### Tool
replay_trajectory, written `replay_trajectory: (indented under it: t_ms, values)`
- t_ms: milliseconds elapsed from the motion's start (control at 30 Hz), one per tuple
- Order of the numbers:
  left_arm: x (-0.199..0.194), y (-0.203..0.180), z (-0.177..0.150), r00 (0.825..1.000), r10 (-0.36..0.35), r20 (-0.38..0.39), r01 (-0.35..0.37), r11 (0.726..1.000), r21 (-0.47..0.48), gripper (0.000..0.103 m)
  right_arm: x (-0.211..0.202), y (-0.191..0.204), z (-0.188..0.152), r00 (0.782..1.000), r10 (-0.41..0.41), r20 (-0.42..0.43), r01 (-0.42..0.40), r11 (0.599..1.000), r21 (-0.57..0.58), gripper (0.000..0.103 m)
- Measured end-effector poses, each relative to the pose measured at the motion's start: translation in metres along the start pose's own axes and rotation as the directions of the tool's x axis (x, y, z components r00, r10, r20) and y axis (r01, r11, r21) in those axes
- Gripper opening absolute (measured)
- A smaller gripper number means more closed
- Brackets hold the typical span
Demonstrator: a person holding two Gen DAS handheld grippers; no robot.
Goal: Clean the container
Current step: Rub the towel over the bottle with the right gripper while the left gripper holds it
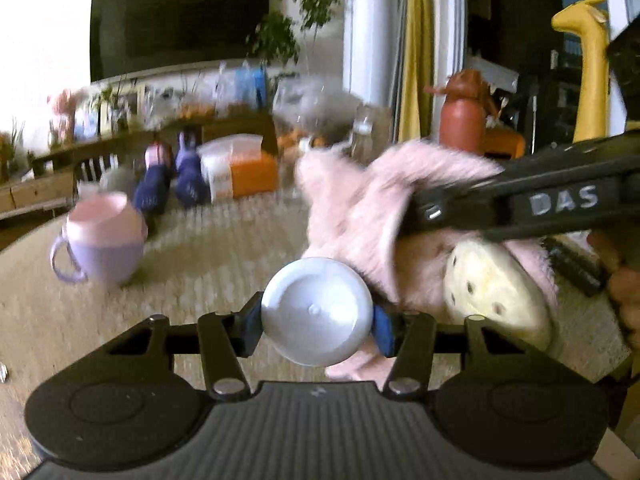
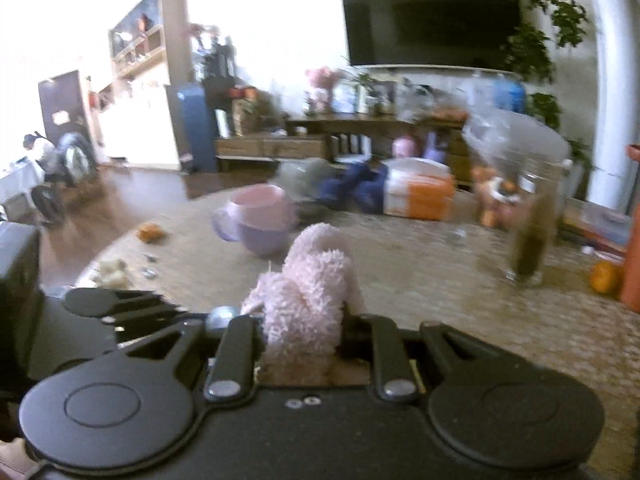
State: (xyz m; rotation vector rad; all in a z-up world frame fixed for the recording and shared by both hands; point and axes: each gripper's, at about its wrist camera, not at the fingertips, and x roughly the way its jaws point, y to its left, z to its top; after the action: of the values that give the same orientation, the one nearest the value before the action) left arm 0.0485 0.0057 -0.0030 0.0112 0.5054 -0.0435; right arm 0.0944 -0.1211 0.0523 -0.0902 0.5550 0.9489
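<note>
Above a woven table mat (image 1: 200,248), the left gripper (image 1: 318,322) clamps a white round container (image 1: 316,312) between its blue pads (image 1: 382,330), while the right gripper (image 2: 304,332), gripping a fluffy pink cloth (image 1: 360,208), presses it just beside the container; a lilac cup (image 1: 102,238) stands well apart.

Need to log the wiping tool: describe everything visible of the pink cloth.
The pink cloth is fluffy, looped microfibre by its look, bunched into a wad. The right gripper is shut on it. In the left wrist view it drapes over a cream perforated piece and lies against the white round container, above the woven mat.
</note>
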Motion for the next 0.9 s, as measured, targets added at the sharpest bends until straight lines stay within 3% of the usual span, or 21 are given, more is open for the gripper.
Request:
replay_trajectory:
  t_ms: [133, 267, 667, 900]
  values:
    - [0.002, -0.004, 0.01, 1.0, -0.006, 0.025, 0.005, 1.0, 0.027, 0.053, 0.008, -0.01, 0.006, 0.999, 0.035, 0.016, -0.036, 0.997, 0.068, 0.019]
    - [0.005, -0.001, 0.016, 0.999, -0.016, 0.037, 0.015, 0.999, 0.029, 0.053, 0.03, -0.027, 0.005, 0.999, 0.034, -0.019, -0.031, 0.99, 0.14, 0.019]
    - [0.006, 0.021, 0.015, 0.997, -0.061, 0.054, 0.063, 0.998, -0.03, 0.053, 0.099, -0.068, -0.013, 0.984, -0.001, -0.177, 0.041, 0.974, 0.224, 0.019]
    - [0.004, 0.019, 0.012, 0.996, -0.069, 0.061, 0.069, 0.998, -0.004, 0.053, 0.093, -0.085, -0.027, 0.968, -0.094, -0.233, 0.148, 0.963, 0.225, 0.019]
